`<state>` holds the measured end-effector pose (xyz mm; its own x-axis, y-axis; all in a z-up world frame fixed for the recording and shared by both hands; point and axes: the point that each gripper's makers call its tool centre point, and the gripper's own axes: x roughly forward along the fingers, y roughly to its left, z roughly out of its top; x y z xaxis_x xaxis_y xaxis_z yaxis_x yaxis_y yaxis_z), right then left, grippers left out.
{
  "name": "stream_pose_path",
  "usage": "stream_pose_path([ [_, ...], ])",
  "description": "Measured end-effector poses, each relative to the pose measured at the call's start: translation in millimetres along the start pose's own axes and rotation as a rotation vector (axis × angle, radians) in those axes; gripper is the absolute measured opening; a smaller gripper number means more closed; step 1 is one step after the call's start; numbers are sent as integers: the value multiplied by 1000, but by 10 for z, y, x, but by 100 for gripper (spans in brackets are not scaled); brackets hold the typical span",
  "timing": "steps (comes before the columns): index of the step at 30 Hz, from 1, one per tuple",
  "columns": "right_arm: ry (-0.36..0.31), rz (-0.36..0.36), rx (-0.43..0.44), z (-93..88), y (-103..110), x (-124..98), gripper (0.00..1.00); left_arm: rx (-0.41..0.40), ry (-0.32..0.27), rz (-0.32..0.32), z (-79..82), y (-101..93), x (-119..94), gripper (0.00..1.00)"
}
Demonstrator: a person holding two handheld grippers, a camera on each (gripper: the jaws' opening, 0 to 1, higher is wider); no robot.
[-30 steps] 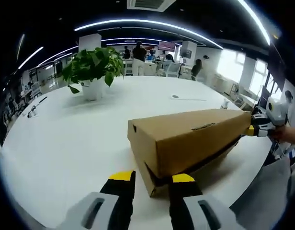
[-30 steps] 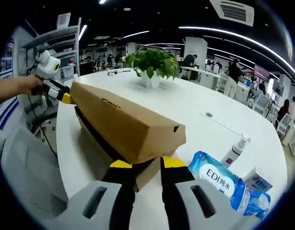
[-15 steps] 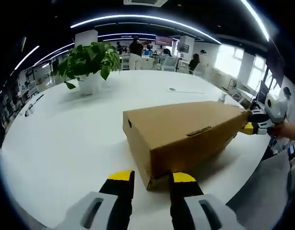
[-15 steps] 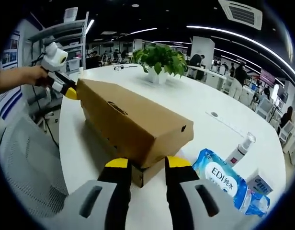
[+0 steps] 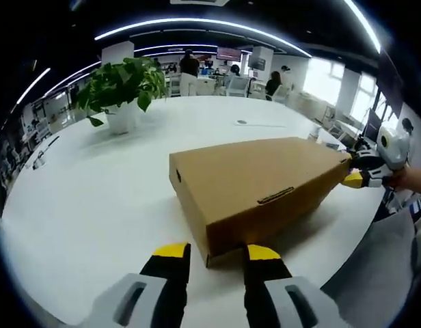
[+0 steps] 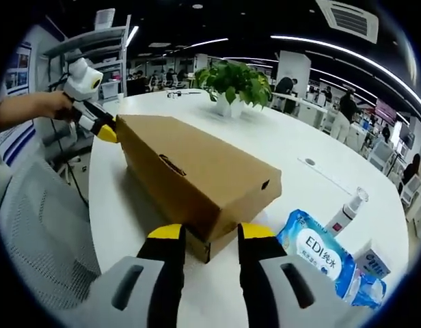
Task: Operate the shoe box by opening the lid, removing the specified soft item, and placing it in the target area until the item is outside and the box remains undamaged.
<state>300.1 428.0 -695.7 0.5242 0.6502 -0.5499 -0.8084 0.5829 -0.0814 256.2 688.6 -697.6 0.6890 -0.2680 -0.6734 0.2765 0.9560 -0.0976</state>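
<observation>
The left gripper (image 5: 212, 251) and right gripper (image 6: 207, 233), jaws spread, flank opposite ends of the closed cardboard shoe box (image 5: 255, 186) near the tabletop's (image 5: 94, 198) edge. A wipes pack (image 6: 316, 251) lies beside it; a potted plant (image 5: 118, 85) stands farther back.

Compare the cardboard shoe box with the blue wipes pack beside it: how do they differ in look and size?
The shoe box is plain brown cardboard, rigid and sharp-edged; the wipes pack is blue and white, printed, and looks soft. The shoe box is far larger than the wipes pack. Both lie on the white table.
</observation>
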Motion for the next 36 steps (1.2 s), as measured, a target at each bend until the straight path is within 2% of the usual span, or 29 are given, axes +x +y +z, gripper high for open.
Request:
stream_pose_path([
  [7, 13, 18, -1, -47, 44, 26, 29, 2, 6, -6, -45, -21, 41, 31],
  [19, 3, 27, 18, -15, 52, 8, 27, 14, -11, -15, 18, -23, 45, 30],
  [25, 14, 19, 56, -60, 36, 42, 24, 2, -1, -26, -19, -43, 113, 30],
  [32, 35, 16, 64, -143, 47, 97, 23, 5, 24, -25, -81, -33, 192, 30],
  [36, 37, 12, 65, -168, 51, 110, 23, 7, 20, -22, -51, -13, 208, 30],
])
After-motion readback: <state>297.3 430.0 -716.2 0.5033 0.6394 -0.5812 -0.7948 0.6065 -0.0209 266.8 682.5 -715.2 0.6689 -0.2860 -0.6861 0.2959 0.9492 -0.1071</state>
